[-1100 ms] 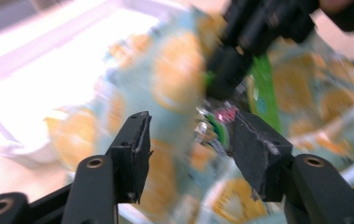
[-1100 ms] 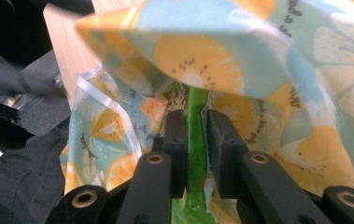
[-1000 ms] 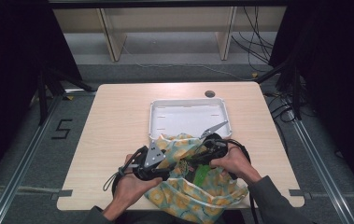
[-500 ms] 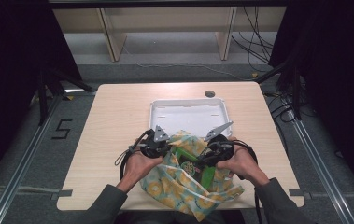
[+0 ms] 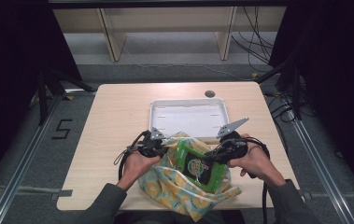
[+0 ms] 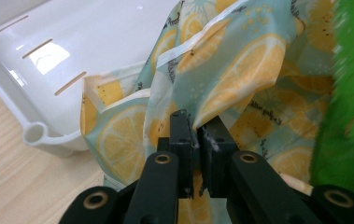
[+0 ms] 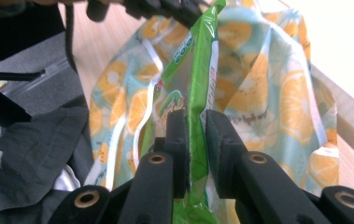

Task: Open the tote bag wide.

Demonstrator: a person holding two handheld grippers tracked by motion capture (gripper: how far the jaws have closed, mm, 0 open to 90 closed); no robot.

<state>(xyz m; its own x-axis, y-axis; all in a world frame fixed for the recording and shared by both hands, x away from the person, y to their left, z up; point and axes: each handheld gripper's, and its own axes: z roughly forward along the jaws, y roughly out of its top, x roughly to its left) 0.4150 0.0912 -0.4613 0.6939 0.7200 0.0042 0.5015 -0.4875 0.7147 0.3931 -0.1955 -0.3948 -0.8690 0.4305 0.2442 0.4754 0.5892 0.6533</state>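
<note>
Green packet (image 7: 198, 88) between right tool (image 7: 195, 123) pads

A black figure "5" stands on the grey floor (image 5: 34, 140) at about nine o'clock from the table (image 5: 114, 116), while the lemon-print bag (image 6: 240, 65) carries small dark lettering and the green packet (image 5: 198, 165) a printed logo, both too blurred to read.
</note>
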